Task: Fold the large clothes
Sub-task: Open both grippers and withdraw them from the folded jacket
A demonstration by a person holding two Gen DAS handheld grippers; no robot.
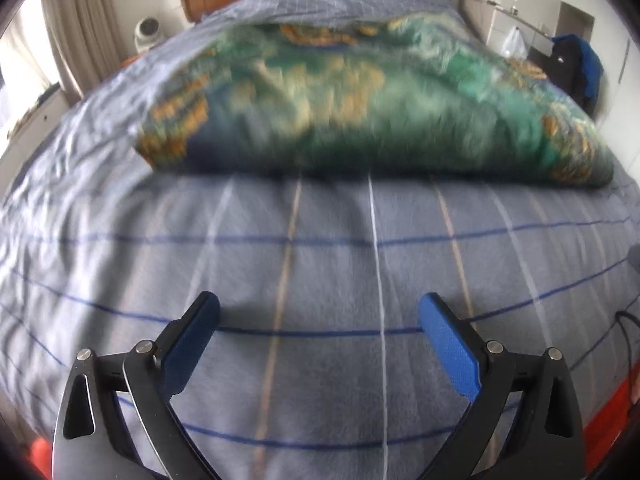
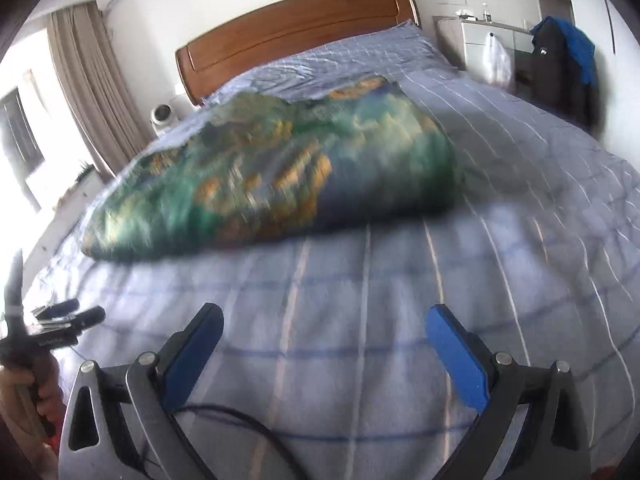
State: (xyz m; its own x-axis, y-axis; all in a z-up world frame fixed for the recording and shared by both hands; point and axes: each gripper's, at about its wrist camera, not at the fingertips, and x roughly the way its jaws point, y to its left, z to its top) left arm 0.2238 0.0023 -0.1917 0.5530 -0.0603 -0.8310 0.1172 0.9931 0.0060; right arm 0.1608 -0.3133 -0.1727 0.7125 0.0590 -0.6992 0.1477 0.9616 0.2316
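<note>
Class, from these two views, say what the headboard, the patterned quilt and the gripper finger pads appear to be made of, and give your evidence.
Headboard: probably wood, reddish-brown with a smooth sheen.
Patterned quilt: soft, padded fabric; it lies puffy and folded, though blur hides the weave.
Finger pads: blue, likely rubber or textured plastic, with a fine dotted surface, on black arms.

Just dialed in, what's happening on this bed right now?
A person holds a gripper in each hand over a bed with a blue-grey checked sheet. Both the left gripper and the right gripper are open and hold nothing. A green and orange patterned blanket lies bundled, apparently already folded over, farther up the bed toward the wooden headboard. Neither gripper touches it. The pictures are blurred.
</note>
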